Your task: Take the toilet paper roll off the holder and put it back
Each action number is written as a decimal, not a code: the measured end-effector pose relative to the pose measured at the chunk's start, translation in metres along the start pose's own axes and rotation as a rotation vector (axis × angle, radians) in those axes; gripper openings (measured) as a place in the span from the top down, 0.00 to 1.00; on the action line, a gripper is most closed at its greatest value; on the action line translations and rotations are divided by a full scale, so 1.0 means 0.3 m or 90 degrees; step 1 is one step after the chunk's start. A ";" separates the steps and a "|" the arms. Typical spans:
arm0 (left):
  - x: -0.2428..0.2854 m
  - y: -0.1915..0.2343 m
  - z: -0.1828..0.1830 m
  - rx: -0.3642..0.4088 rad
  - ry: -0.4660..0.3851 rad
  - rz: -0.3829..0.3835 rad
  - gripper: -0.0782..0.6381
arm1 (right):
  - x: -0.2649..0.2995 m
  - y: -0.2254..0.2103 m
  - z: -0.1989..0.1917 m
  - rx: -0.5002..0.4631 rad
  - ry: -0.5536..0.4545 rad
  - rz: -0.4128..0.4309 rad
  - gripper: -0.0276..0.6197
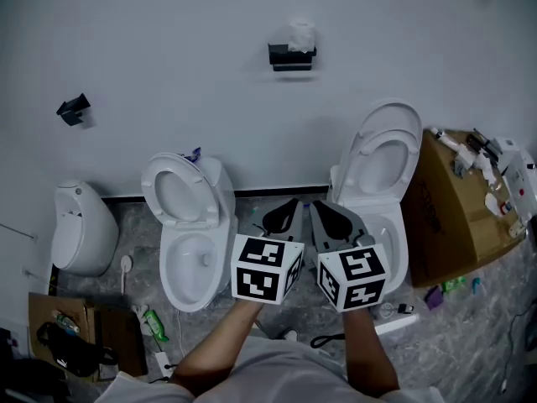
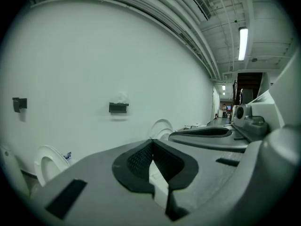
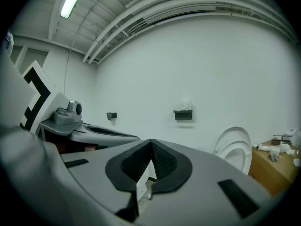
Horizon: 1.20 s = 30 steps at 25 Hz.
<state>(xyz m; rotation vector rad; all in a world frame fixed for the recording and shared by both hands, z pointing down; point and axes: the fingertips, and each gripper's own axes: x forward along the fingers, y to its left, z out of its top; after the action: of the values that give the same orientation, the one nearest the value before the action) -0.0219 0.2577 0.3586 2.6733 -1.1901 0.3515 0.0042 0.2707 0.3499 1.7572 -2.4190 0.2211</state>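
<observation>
Toilet paper roll (image 1: 301, 34), white, small and soft-edged with a ragged top, sits on the black box-shaped wall holder (image 1: 291, 55). It is high on the pale wall, ahead of and above both grippers and well apart from them, and its surface is too blurred to show any print. Far to the left of the left gripper a small black wall bracket (image 1: 74, 108) is fixed to the same wall, and lower down a rounded white floor fixture (image 1: 81, 227) stands against it. Just left of the left gripper stands a white ceramic toilet with its lid raised (image 1: 189, 225). The grey left gripper (image 1: 292, 204), with dark ribbed pads, points forward and slightly down, and its jaws are pressed together at the tips, holding nothing. In the left gripper view the holder lies left of the jaw line. Behind the jaws, its white marker cube (image 1: 267, 269) bears black-and-white square block patterns. The grey right gripper (image 1: 319, 206) is just beside it, pointing the same way with its jaws likewise closed and empty. In the right gripper view the holder lies right of the jaw line. It carries a matching patterned cube (image 1: 352, 277). To the right of the right gripper stands a second white toilet with seat and lid up (image 1: 382, 175). Farther right is a brown cardboard box (image 1: 449, 225) topped with small bottles and tubes (image 1: 491, 166), whose labels are too small to read.
</observation>
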 end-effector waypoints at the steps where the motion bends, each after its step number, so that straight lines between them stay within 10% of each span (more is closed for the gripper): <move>1: 0.011 -0.002 0.004 0.000 0.000 0.000 0.88 | 0.003 -0.008 0.002 0.000 -0.001 0.002 0.95; 30: 0.471 0.441 0.160 -0.012 0.006 -0.069 0.88 | 0.613 -0.188 0.100 0.005 0.025 -0.059 0.95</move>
<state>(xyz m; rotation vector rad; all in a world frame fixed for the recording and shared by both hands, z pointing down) -0.0227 0.0582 0.3647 2.7032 -1.0350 0.3333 0.0008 0.0762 0.3597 1.8458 -2.3060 0.2507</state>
